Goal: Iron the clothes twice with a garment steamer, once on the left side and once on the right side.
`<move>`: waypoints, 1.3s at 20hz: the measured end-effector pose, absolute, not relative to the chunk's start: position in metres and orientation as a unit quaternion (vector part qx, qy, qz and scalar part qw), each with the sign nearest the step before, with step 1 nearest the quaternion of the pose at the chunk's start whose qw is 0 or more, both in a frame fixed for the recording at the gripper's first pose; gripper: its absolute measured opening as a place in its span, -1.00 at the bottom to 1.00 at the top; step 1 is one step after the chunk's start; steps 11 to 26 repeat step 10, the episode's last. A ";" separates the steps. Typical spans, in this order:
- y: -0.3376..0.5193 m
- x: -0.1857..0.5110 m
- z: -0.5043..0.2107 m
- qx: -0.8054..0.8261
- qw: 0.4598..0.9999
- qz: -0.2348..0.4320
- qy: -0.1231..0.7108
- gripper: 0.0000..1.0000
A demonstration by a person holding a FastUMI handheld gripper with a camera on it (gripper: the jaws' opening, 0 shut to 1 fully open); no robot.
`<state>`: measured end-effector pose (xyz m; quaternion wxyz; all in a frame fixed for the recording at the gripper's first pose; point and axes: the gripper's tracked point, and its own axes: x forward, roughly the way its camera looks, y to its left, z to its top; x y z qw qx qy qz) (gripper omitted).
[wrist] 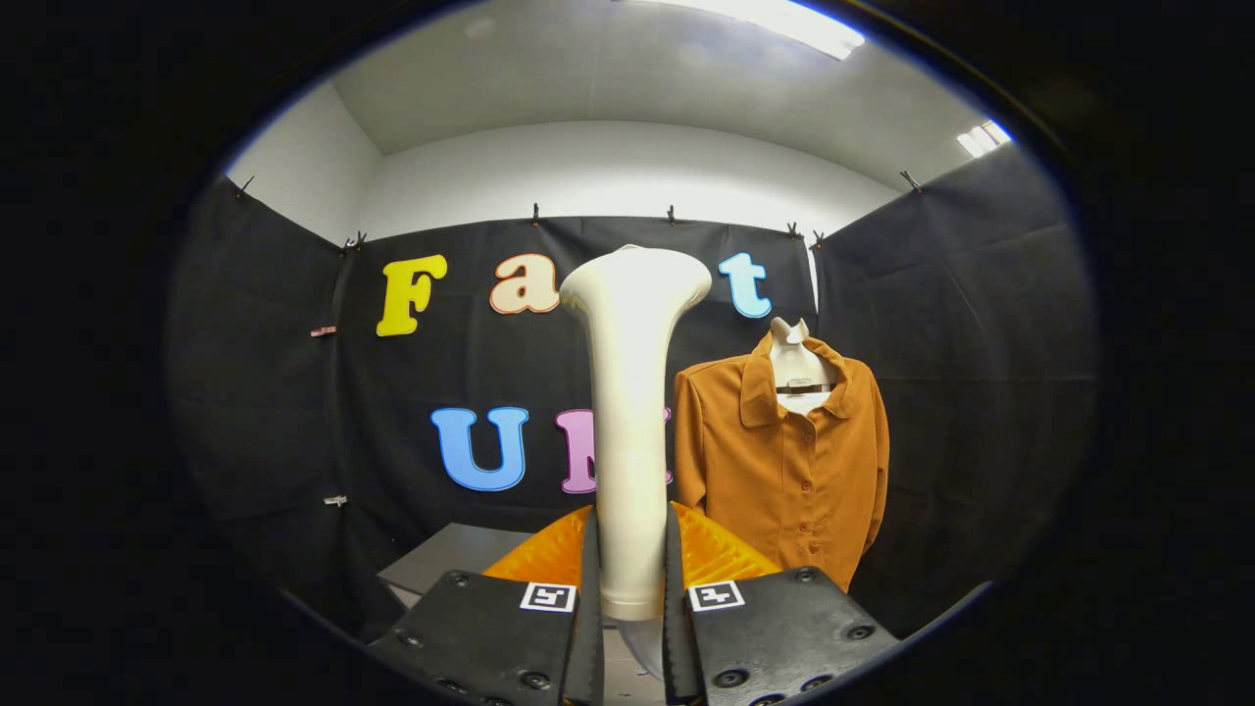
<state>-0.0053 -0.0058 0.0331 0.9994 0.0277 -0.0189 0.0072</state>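
A cream-white garment steamer stands upright between my fingers, its flared head at the top and its slim handle running down into the jaws. My gripper is shut on the steamer's handle, with both fingers pressed against its sides. An orange-brown button shirt hangs on a white mannequin bust, beyond the fingers and to the right of the steamer. The steamer head is apart from the shirt, at a level above the collar.
A grey table lies below and just ahead of the fingers, to the left. Black cloth walls close the booth behind and on both sides.
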 end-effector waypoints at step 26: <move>-0.007 -0.006 0.036 0.027 0.999 0.005 -0.019 -0.46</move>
